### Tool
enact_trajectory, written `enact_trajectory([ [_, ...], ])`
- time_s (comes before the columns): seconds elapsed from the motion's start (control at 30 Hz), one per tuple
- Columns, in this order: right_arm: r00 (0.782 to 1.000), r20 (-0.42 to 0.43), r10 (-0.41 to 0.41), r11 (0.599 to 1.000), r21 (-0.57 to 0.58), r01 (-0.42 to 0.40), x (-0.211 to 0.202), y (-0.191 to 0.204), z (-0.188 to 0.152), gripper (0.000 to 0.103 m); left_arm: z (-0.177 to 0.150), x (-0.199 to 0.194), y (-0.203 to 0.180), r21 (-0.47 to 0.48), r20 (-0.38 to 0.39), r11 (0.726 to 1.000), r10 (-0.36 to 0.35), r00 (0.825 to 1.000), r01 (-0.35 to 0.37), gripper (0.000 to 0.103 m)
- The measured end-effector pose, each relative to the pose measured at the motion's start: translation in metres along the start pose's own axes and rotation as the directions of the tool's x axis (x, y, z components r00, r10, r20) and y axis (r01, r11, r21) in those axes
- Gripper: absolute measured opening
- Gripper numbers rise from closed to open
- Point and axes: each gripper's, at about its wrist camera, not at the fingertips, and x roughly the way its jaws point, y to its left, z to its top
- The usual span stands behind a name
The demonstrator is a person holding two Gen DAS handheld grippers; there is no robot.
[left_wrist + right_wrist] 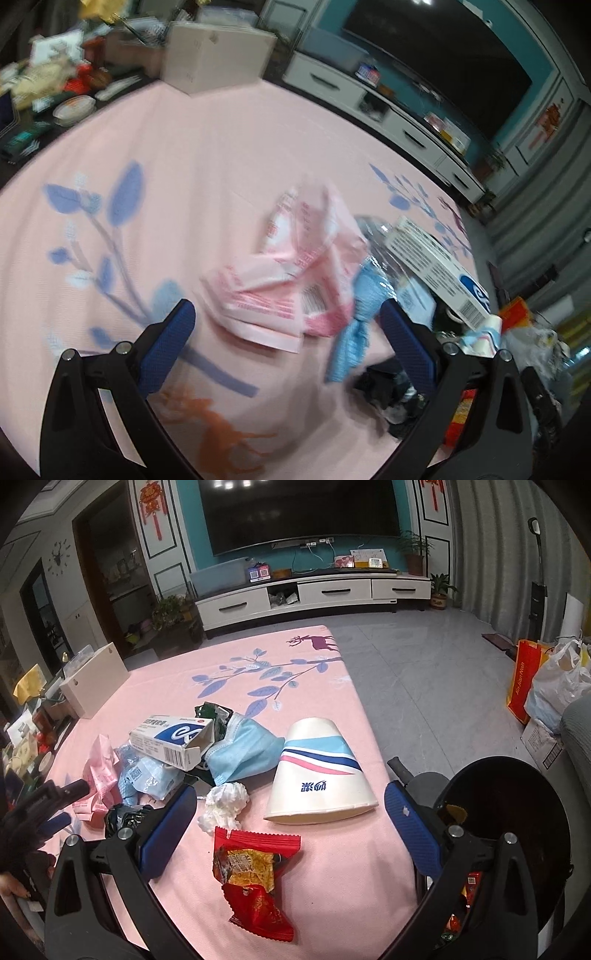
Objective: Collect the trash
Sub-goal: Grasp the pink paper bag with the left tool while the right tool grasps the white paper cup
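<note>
Trash lies scattered on a pink tablecloth (325, 709). In the right wrist view my right gripper (290, 819) stands open above a red snack wrapper (255, 878), with a flattened paper cup (317, 771) and a crumpled white tissue (225, 801) just beyond. A blue face mask (243, 749), a white and blue medicine box (173, 742) and a pink wrapper (99, 771) lie further left. In the blurred left wrist view my left gripper (288, 325) is open with empty jaws, right before the pink wrapper (291, 273); a light blue wrapper (358, 314) and the medicine box (439, 269) lie to its right.
A black bin (506, 819) holding some wrappers stands at the table's right edge. A beige box (96, 686) and cluttered items (55, 92) sit at the far left side. Bags (550, 686) stand on the grey floor. A TV cabinet (314, 594) lines the back wall.
</note>
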Motion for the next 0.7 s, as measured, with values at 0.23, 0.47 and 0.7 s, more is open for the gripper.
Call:
enact_trajectory([
  [0.23, 1.000, -0.013, 0.001, 1.000, 0.015, -0.001, 0.003, -0.005, 0.000, 0.099, 0.003, 0.020, 0.006, -0.076, -0.055, 0.997, -0.018, 0.998, 0.014, 0.098],
  [0.47, 1.000, -0.028, 0.013, 1.000, 0.011, -0.013, 0.007, -0.002, -0.001, 0.099, 0.000, 0.021, 0.010, -0.084, -0.042, 0.996, -0.004, 0.999, 0.001, 0.049],
  [0.7, 0.999, -0.031, 0.028, 1.000, 0.014, -0.028, 0.005, -0.002, 0.000, 0.099, -0.001, 0.011, 0.011, -0.102, -0.008, 0.994, -0.050, 0.999, 0.049, 0.013],
])
